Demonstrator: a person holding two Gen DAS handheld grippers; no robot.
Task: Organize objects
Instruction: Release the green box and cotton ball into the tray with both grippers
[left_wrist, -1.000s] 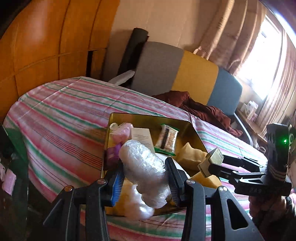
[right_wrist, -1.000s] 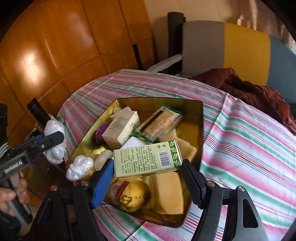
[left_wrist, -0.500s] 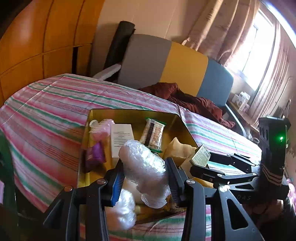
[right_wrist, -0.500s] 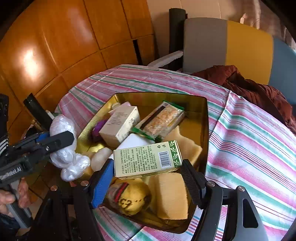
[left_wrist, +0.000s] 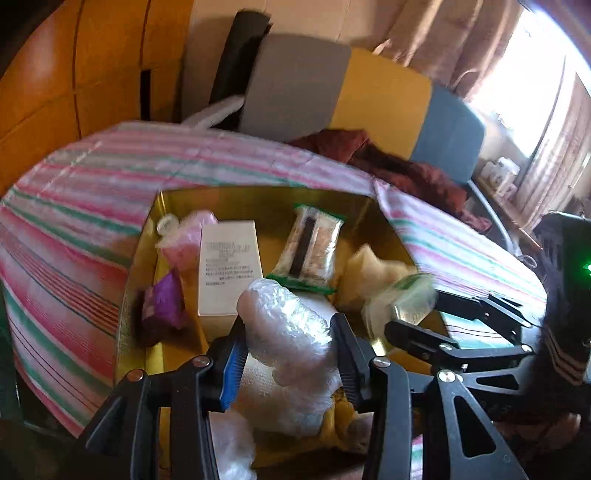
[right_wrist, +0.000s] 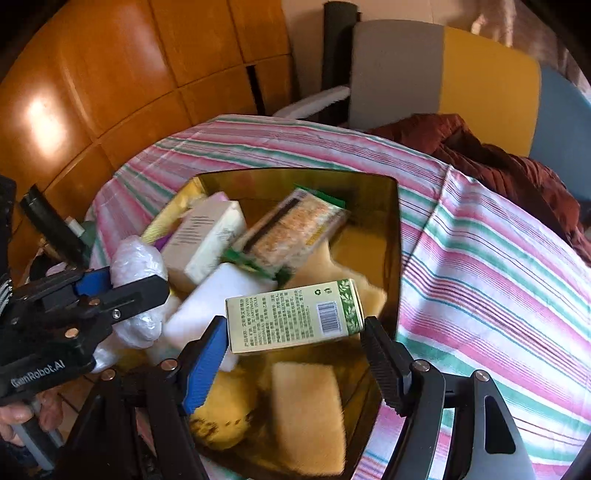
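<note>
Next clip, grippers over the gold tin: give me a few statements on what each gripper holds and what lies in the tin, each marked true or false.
1. The left gripper grips a clear plastic-wrapped bundle. True.
2. The right gripper is empty. False: it holds a green and cream box.
3. The gold tin sits on a striped cloth. True.
4. The tin holds nothing. False: a snack bar packet and other items lie inside.

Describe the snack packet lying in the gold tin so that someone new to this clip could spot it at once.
On the striped tablecloth sits a gold tin full of small items. Toward its far side, to the right of the cream box, lies the snack packet. It alone is clear plastic with green ends, showing pale orange bars and a dark strip inside.
</note>
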